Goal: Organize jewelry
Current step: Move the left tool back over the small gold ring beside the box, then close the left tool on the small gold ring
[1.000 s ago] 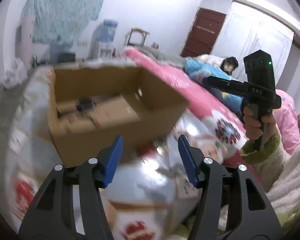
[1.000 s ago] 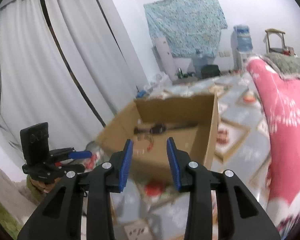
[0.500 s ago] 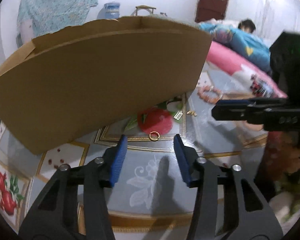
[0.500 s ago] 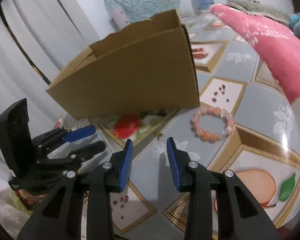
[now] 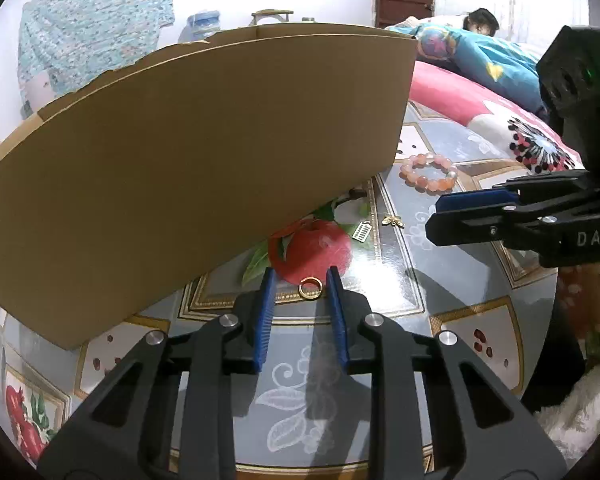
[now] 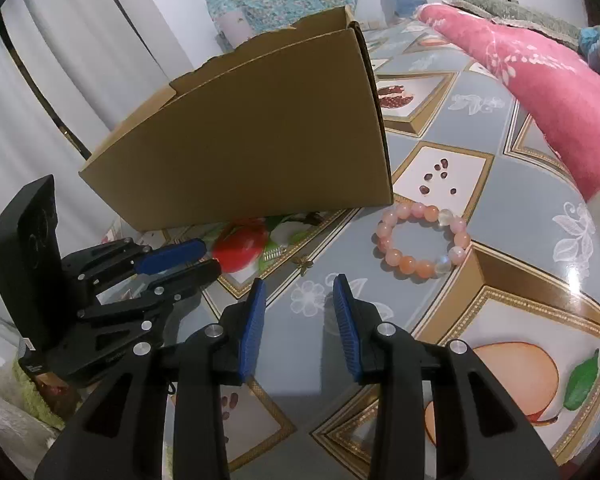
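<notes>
A gold ring [image 5: 310, 287] lies on the patterned tablecloth between the tips of my open left gripper [image 5: 301, 278]. A pink bead bracelet [image 5: 429, 172] lies to the right of the cardboard box [image 5: 180, 152]; it also shows in the right wrist view [image 6: 422, 240]. A small gold charm [image 5: 393, 221] and a pale comb-shaped piece [image 5: 362, 231] lie near the box's corner. My right gripper [image 6: 299, 286] is open and empty above the cloth, in front of the charm [image 6: 303, 264]. The left gripper [image 6: 180, 260] shows in the right wrist view. The inside of the box [image 6: 252, 136] is hidden.
The tablecloth [image 6: 500, 320] has fruit pictures, including a red apple print [image 5: 316, 250]. A pink quilt [image 6: 540, 80] borders the right side. White curtains [image 6: 40, 60] hang at the left. A person lies under a blue blanket [image 5: 472, 48] at the back.
Both grippers have come down from above the box to just over the cloth in front of it. The left gripper has closed in around the gold ring and narrowed its opening.
</notes>
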### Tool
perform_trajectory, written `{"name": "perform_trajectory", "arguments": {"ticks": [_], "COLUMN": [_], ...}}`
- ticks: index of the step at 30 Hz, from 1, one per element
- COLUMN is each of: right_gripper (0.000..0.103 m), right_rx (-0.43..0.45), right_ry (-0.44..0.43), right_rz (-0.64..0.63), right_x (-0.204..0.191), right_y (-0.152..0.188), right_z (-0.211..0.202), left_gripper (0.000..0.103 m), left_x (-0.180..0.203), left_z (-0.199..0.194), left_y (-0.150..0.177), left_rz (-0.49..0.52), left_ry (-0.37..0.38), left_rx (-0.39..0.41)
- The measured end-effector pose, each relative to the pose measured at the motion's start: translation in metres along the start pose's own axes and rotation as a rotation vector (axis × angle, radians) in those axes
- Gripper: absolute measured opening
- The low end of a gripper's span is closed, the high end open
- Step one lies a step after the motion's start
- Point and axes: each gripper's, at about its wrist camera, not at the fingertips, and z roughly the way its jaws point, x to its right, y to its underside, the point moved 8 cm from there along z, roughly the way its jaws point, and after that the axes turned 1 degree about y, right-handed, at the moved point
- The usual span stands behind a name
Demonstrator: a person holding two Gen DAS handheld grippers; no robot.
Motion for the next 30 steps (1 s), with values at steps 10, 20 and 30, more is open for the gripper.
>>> {"name": "perform_trajectory", "arguments": {"ticks": [10, 20, 30], "right_gripper": [0.035, 0.035, 0.035], "right_rx": [0.011, 0.024, 0.014], "right_ry": [-0.005, 0.002, 0.062], "right_rz": [0.017, 0.019, -0.087], "right_x": [0.004, 0.005, -0.003], "right_y": [-0.002, -0.002, -0.004], "right_z": [-0.002, -0.008, -0.003], "left_gripper": [0.011, 0.011, 0.011], "left_x": [0.011, 0.016, 0.000], "left_z": [0.004, 0.000, -0.014], "left_y": [-0.002, 0.001, 0.016], "left_rz": [0.063, 0.084, -0.019], "left_ry": [0.024, -0.014, -0.060], "left_rx": [0.005, 0.009, 0.008]}}
